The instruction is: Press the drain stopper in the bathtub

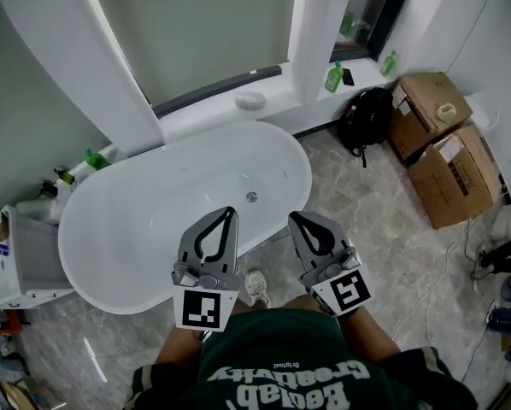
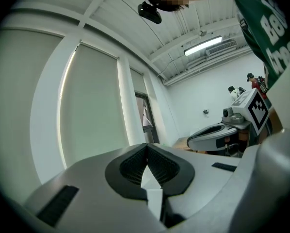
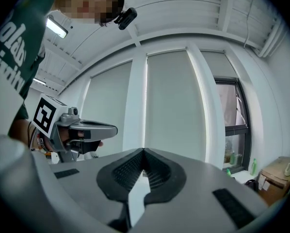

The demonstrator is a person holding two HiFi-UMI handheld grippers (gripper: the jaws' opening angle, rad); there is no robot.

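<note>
Drain stopper lies in the bathtub.
Left hand-held gripper and right hand-held gripper, both closed and empty, hover nearer.

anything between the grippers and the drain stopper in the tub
Nothing visible does. The stopper lies bare on the tub floor, and nothing else shows inside the tub. The left gripper and right gripper, both shut and empty, are held over the near rim, with open space between them and the stopper.
</note>
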